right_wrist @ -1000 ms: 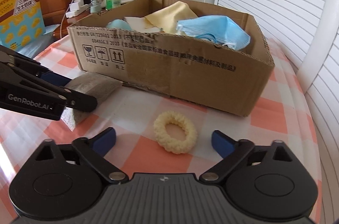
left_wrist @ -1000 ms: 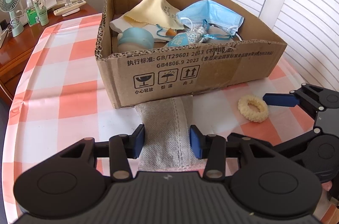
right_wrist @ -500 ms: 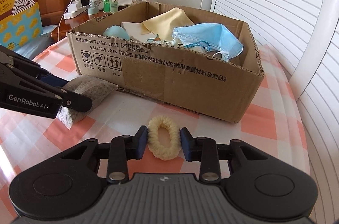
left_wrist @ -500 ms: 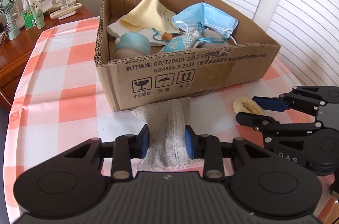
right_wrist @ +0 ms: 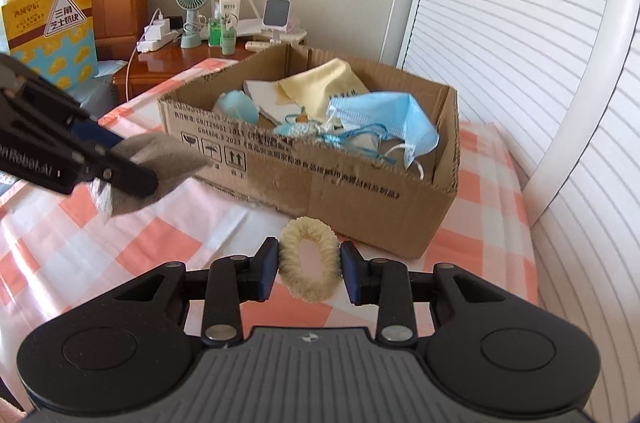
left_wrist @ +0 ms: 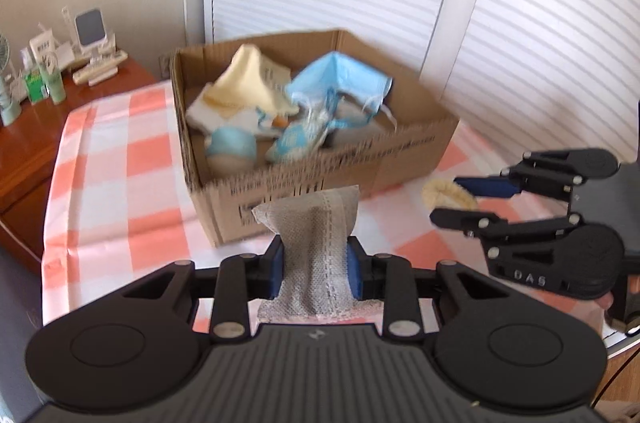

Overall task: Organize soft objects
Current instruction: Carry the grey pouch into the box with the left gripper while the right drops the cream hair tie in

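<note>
Underneath, a checked tablecloth (right_wrist: 120, 243) meets white shutters (right_wrist: 520, 63).

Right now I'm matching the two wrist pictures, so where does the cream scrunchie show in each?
Left wrist: the cream scrunchie is at right of middle, in the right tool.
Right wrist: it is at bottom centre, between that tool's pads.
Shared landmark: the cardboard box, just behind it in both.
</note>
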The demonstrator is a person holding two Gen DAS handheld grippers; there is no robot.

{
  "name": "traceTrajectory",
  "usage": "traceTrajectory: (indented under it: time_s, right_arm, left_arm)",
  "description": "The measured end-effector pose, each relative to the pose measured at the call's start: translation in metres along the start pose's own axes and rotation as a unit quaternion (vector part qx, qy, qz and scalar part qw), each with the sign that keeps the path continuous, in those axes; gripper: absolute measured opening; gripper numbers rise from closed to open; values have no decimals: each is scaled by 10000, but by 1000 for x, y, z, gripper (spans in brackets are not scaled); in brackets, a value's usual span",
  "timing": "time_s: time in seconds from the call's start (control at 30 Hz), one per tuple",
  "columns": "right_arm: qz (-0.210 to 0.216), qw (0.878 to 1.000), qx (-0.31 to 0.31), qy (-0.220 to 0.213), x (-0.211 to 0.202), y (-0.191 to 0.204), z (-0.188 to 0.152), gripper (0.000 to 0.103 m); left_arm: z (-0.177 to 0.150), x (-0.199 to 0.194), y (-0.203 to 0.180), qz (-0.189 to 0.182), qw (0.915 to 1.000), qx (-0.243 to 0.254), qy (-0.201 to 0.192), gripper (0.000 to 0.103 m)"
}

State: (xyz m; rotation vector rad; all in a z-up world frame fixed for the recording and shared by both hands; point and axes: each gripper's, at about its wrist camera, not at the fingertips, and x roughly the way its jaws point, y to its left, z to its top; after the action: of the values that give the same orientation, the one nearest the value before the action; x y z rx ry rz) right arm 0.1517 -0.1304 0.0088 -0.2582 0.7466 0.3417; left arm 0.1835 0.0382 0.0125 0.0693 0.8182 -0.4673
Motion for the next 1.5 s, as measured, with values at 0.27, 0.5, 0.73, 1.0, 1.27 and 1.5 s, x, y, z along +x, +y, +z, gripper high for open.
traceTrajectory:
  time_s: [0.27,0.5,0.73,1.0,1.27,1.5]
  right_arm:
    - [-24,9996,-51,-266,-19,-6,20,38]
    - [-39,9991,-106,-412,-25,-10,32,38]
    - [-64,9986,-249,-459,-19,-15,46,38]
    - [-13,9990,-101,-446,1,-34,75,38]
    - [-80,9991,193,-377,40,-60,126,38]
    - [-103,9991,360,-213,98,-72,175,38]
  left_arm:
    - [52,13,5,49,9993,73,-377,29]
    - [96,66,27,363,9988,-135,-296,30]
    - [100,89,52,798,9938,-592,-495,85]
    - [79,46,37,1072,9898,-154,-922,102]
    - [52,15,11,899,9912,274,-934,102]
    - [27,5,6,981,9902,274,-959,102]
